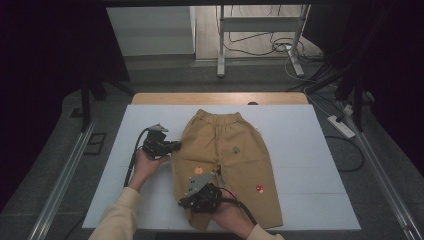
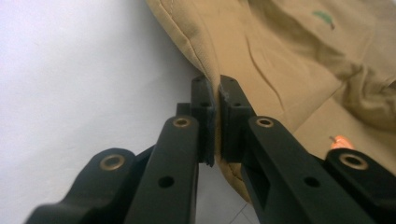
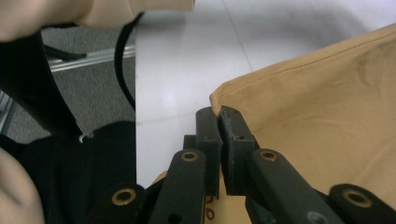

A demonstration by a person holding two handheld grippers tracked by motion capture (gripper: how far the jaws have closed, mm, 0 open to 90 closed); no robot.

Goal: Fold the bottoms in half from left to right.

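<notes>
Small tan trousers (image 1: 222, 160) spread flat on a white sheet (image 1: 305, 150) covering the desk (image 1: 150, 98), waistband at the far side, legs running toward the near edge. Little embroidered patches on the fabric: green on the right leg, orange near the crotch, a red mushroom lower down.

Laid out smooth, probably for folding, with both grips taken on the left leg's outer side so that side can be lifted and carried across in one piece.

Left hand-held gripper (image 1: 175, 145) at the trousers' left edge, about level with the hip, held in a hand coming from the near side in a cream sleeve (image 1: 120, 217). In the left gripper view, black jaws pressed together on the folded side seam of the trousers (image 2: 280, 60), cloth pinched between the pads, white sheet to one side.

Right hand-held gripper (image 1: 192, 202) at the bottom of the trousers' left leg, near the hem, a grey three-cornered plate on top. In the right gripper view, jaws closed tight on the hem corner of the trousers (image 3: 327, 116), tan cloth stretching away from the pinch, the other sleeve and a black cable beyond.

Both pinches look secure; cloth flat, not yet raised off the sheet.
</notes>
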